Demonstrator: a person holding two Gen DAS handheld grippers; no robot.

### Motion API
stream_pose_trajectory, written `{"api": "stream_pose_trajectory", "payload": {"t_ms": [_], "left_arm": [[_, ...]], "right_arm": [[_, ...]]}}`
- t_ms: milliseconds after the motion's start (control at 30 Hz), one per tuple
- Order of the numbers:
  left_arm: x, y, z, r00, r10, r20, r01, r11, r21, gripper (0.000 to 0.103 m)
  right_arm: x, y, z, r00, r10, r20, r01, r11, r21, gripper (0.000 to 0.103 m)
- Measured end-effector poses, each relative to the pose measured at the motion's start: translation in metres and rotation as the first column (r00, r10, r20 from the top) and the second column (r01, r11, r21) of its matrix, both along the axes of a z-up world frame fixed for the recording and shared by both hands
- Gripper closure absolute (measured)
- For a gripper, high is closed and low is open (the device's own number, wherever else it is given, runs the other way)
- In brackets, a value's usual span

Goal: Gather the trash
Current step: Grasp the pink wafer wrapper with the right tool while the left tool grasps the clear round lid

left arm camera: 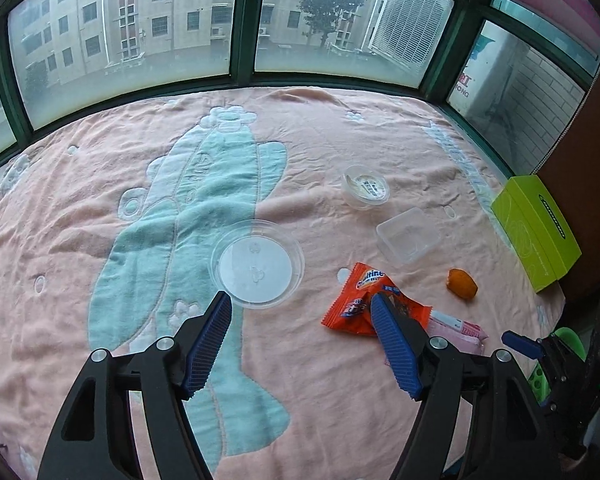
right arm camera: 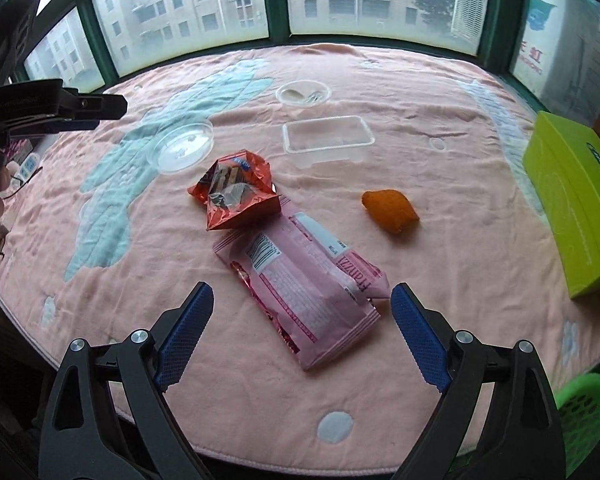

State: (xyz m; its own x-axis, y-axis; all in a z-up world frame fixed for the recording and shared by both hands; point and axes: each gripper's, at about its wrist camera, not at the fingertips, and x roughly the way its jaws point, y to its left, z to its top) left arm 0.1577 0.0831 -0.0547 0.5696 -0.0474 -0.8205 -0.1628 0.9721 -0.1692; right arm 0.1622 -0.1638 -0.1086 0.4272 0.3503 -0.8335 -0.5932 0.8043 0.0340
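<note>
Your right claw (right arm camera: 302, 308), released, straddles the pink wrapper (right arm camera: 300, 280) at lower centre, its long axis running upper left to lower right; your left claw (left arm camera: 300, 312) gapes empty.

Both cameras ride low behind their own blue-padded fingers, tilted down across the pink blanket with the pale-green cartoon figure (left arm camera: 188, 216) toward the green-framed window (left arm camera: 244, 20). The left wrist view sits left of the crumpled orange snack wrapper (left arm camera: 364, 300), with that wrapper near its right finger and the clear round plastic lid (left arm camera: 256, 264) just ahead. The right wrist view looks from nearer the blanket's front edge, right of that wrapper (right arm camera: 236, 192), with the flat pink foil packet (right arm camera: 300, 280) close in front. Shared ground: wrapper, lid (right arm camera: 182, 148), packet (left arm camera: 460, 330), the clear rectangular tray (left arm camera: 408, 238) (right arm camera: 326, 136), the lime-green tissue box (left arm camera: 536, 232) (right arm camera: 572, 200). Each view catches the other gripper at its edge.
</note>
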Motion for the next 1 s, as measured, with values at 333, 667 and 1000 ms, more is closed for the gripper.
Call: {"api": "stream_pose_trajectory", "payload": {"t_ms": [333, 667, 1000], "left_arm": [[0.022, 0.025, -0.035, 0.993, -0.103, -0.059, 0.104, 0.995, 0.007, 0.009], [0.056, 0.026, -0.077, 0.954, -0.257, -0.152, 0.270, 0.960, 0.070, 0.008], [0.080, 0.023, -0.094, 0.924, -0.341, -0.174, 0.360, 0.928, 0.094, 0.007]], "right_arm": [[0.019, 0.029, -0.030, 0.991, 0.136, -0.007, -0.135, 0.979, -0.150, 0.009], [0.040, 0.031, -0.047, 0.986, 0.145, -0.085, -0.155, 0.980, -0.127, 0.009], [0.037, 0.031, -0.044, 0.983, 0.157, -0.097, -0.168, 0.978, -0.120, 0.021]]}}
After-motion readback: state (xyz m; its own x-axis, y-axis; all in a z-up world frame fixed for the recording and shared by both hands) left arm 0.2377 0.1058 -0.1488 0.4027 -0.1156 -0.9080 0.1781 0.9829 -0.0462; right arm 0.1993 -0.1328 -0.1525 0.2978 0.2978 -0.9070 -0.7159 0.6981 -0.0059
